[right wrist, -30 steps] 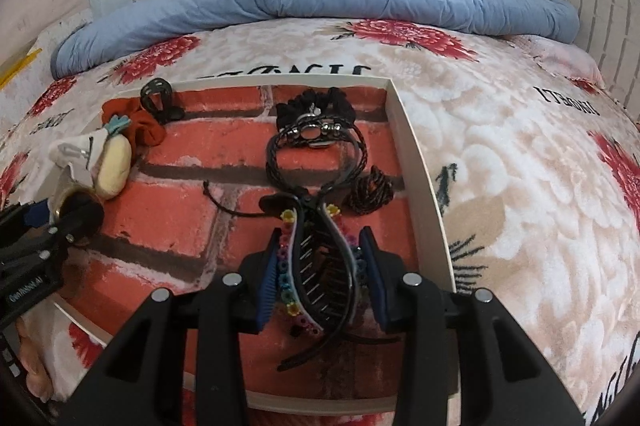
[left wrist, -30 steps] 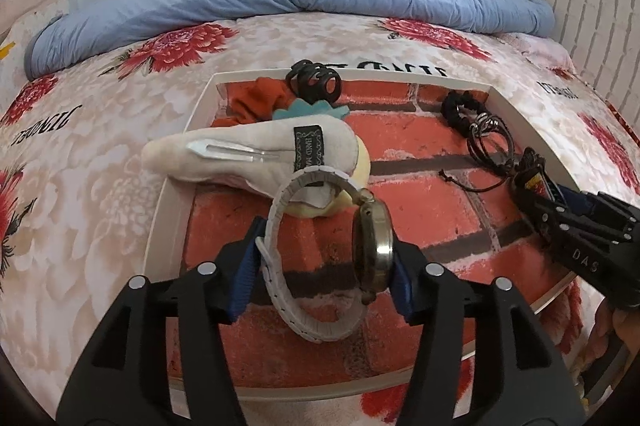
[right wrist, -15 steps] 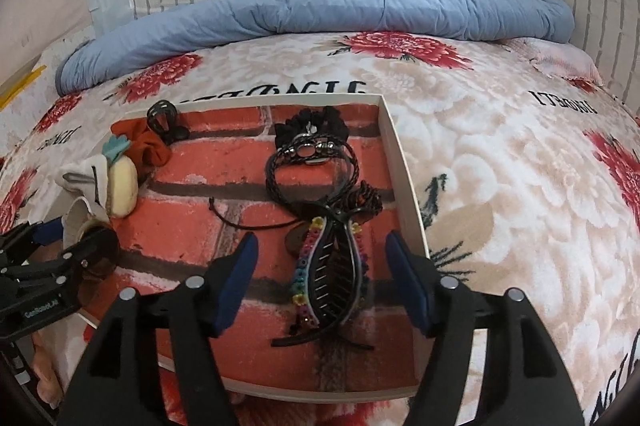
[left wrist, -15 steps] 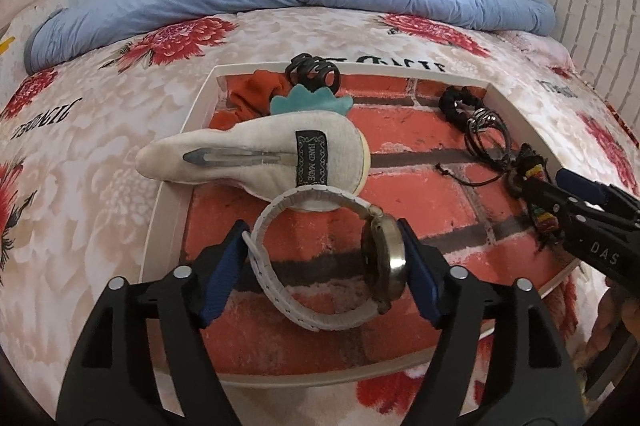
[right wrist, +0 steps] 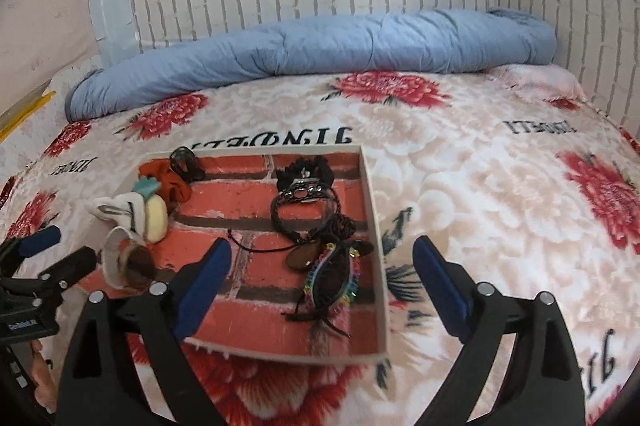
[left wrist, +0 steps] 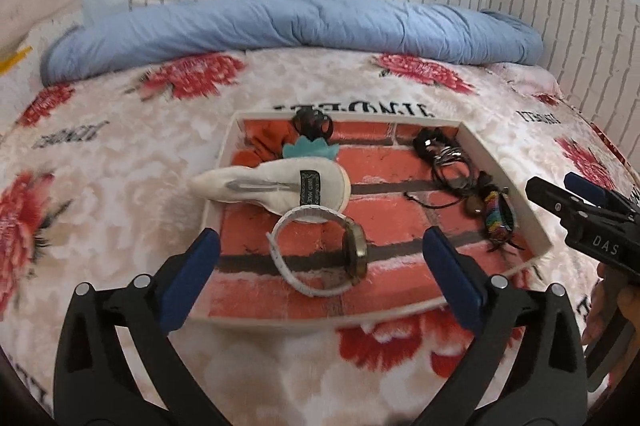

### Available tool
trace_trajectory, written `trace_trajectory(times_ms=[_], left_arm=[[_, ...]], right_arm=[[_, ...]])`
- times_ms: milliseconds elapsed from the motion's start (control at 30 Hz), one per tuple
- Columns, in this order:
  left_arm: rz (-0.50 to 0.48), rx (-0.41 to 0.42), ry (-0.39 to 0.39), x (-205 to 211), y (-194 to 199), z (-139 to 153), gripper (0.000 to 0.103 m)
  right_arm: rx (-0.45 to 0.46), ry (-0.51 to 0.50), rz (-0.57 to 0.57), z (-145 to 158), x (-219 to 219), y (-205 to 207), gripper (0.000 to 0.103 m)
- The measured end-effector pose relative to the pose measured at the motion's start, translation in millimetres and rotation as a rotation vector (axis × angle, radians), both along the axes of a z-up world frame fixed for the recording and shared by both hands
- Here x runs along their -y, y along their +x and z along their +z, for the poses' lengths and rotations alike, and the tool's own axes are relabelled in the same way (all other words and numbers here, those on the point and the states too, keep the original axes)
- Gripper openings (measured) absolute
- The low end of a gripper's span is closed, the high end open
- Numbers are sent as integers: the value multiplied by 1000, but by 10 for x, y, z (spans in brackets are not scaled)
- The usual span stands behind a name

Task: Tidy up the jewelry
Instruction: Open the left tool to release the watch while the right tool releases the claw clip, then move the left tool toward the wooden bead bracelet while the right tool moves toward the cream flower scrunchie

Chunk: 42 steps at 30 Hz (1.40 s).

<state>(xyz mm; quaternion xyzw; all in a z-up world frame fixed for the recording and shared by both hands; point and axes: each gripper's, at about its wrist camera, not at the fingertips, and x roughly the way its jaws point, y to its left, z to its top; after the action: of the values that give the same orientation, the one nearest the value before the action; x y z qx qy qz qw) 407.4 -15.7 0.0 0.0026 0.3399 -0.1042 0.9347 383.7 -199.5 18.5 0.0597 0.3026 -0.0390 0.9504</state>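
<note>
Through the left wrist camera we see our left gripper (left wrist: 320,258) spread wide, its jaws having just been opening; the white-strapped watch (left wrist: 320,250) lies free between them on the brick-patterned floor of the tray (left wrist: 516,186), touching neither pad. Only this view shows the metal clip on the cream pouch (left wrist: 276,186). The right wrist camera shows our right gripper (right wrist: 322,274) equally wide, jaws just opened, with the beaded hair claw (right wrist: 334,278) resting loose in the tray's right side, near the black cords (right wrist: 308,210). Only there is the bedspread (right wrist: 500,186) right of the tray visible.
</note>
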Motion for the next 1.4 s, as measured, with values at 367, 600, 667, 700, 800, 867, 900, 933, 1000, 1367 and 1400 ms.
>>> trace_trajectory(times_ms=[367,600,667,700,800,867,900,933,1000,1367,1400], left_arm=[[63,-30,-5,-111,-834,64,98],[80,-110,-30,-149,-1159,-265,98],[86,-116,-22,-162,-1220,-329,98],[89,-115,-18,-165,-1239,-347,98],[105,-109,4,-161,-1306,-425,98],[114,-122,27,-148,-1297,-489,98],[123,-128,46,-137,-1286,-519,98],[127,-129,59,-126,-1285,-539,98],[123,-128,73,-103,-1277,-552,98],[72,-177,66,-33,-1219,-692,97],[73,-190,59,-35,-1202,-713,97]], right_arm=[[-44,-64,25,-3,35,-815,92],[-99,-64,27,-297,105,-1187,92],[-110,-64,23,-405,118,-1267,92],[-115,-66,24,-441,124,-1285,92],[-143,-66,26,-568,131,-1310,92],[-149,-74,19,-588,123,-1299,91],[-148,-77,23,-587,114,-1294,91],[-149,-80,27,-589,103,-1290,91],[-157,-90,32,-620,76,-1273,91],[-229,-101,56,-762,14,-1159,65],[-233,-104,56,-769,9,-1151,64]])
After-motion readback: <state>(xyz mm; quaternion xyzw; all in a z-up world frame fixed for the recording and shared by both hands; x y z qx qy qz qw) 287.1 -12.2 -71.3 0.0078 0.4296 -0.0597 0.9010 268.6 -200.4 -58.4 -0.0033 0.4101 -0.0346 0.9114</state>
